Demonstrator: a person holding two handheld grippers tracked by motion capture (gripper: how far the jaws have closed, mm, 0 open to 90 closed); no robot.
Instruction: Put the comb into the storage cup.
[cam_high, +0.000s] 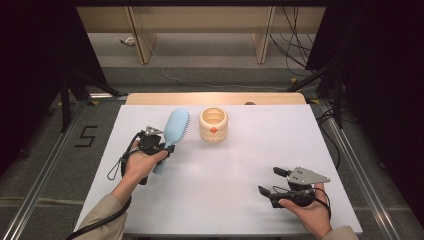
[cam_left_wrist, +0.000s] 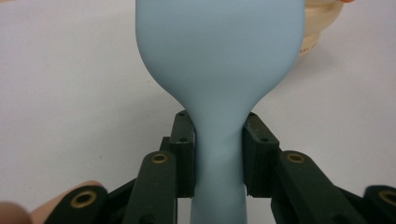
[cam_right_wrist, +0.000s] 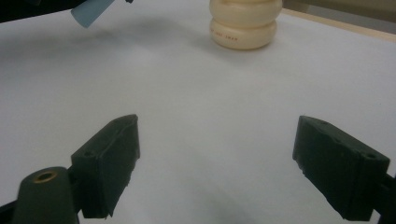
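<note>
1. Gripping the pale blue hairbrush by the narrow neck of its handle, my left gripper has both black pads pressed flat against the plastic, one on each side, as the left gripper view makes plain.
2. I see the hairbrush from its smooth back there, the head widening above the jaws and the handle running down between them.
3. From the high view the brush sits over the left half of the white table, its head pointing toward the far edge and its bristles facing right, toward the cream ribbed cup.
4. The cup stands upright just beside the brush head, not touching it, with a small orange mark on its near side.
5. In the left gripper view a slice of the cup peeks out behind the brush head at the upper right.
6. My right gripper rests at the near right part of the table, well apart from both things, with its jaws spread wide and only bare tabletop between them.
7. Its own camera shows the cup far ahead and the tip of the brush handle at the upper left, apparently clear of the table with a soft shadow under it.
</note>
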